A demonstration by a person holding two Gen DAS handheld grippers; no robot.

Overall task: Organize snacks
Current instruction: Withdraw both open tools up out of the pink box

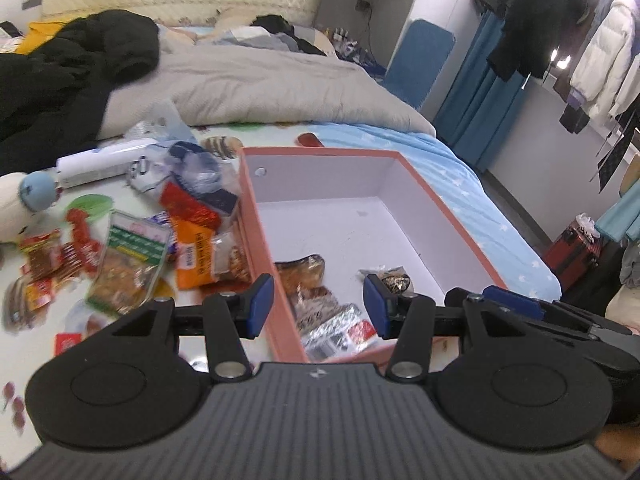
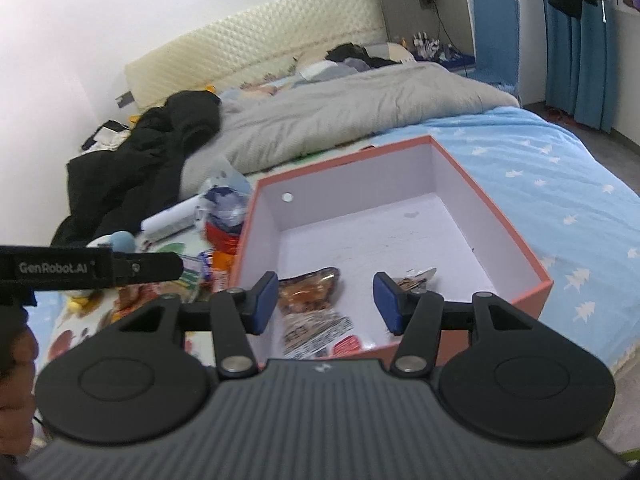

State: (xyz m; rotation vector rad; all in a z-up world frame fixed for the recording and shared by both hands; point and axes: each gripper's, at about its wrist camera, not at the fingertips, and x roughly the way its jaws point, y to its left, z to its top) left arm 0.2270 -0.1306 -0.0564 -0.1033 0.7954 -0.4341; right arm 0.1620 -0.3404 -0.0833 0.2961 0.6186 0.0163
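Observation:
A salmon-pink box with a white inside lies on the bed. In it are a brown bread packet, a silver and red packet and a small clear packet. Loose snacks are piled left of the box, among them a green packet and an orange packet. My left gripper hangs open above the box's near left wall, holding nothing. My right gripper hangs open over the box's near end, also with nothing between its fingers.
A grey duvet and a black jacket lie behind the box and the snacks. A plush toy and a white tube sit at the left. The blue star-print sheet runs right of the box. A red suitcase stands on the floor.

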